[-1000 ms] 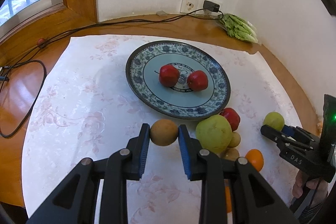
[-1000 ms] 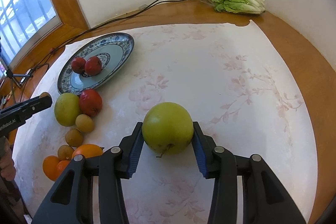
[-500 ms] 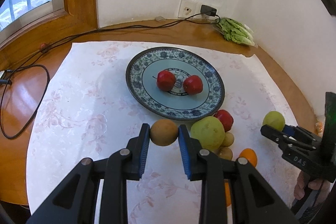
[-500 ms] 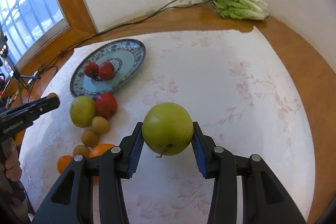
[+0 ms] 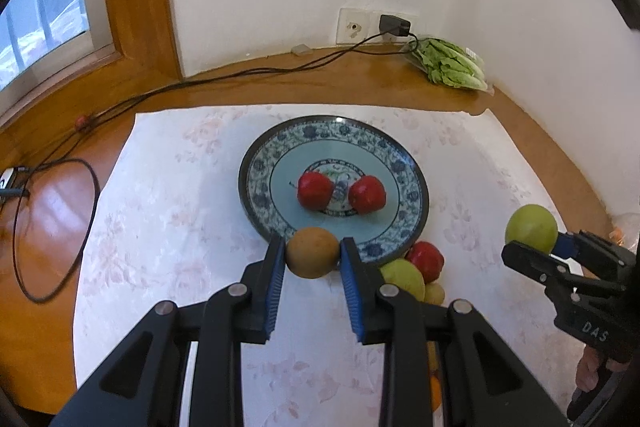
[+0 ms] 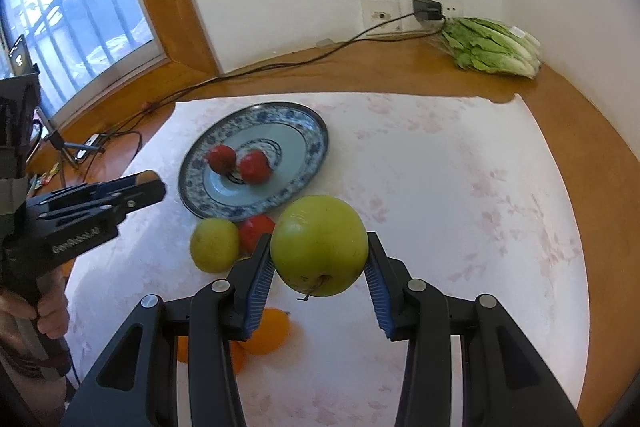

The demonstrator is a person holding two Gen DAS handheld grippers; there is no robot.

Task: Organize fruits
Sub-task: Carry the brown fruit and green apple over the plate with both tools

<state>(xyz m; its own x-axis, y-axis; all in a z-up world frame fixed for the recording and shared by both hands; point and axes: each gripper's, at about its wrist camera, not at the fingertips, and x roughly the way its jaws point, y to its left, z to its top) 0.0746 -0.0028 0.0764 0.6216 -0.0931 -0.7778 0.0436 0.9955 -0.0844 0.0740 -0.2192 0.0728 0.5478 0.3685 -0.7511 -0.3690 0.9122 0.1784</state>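
Pinching a brown fruit (image 5: 313, 253), the left gripper (image 5: 313, 259) was held above the plate (image 5: 256, 195); green apple (image 6: 319, 245) clamped by right gripper (image 6: 319, 267). Gentle lowering beside the red fruits (image 5: 315, 190) was advised.

Left gripper (image 5: 313, 253): blue pads clamped on a small brown fruit (image 5: 312, 251), held in front of the plate's near rim
Plate (image 5: 256, 187): blue-patterned, on the pale floral cloth (image 5: 160, 207), with 2 red fruits (image 5: 316, 190) side by side at its centre
Beside the plate: a green fruit (image 5: 402, 277), a red fruit (image 5: 426, 259), partly hidden behind the gripper finger
Right gripper (image 5: 532, 247): at the right edge, gripping a green apple (image 5: 530, 227)
Back corner: lettuce (image 5: 450, 69) by the wall socket (image 5: 354, 27)
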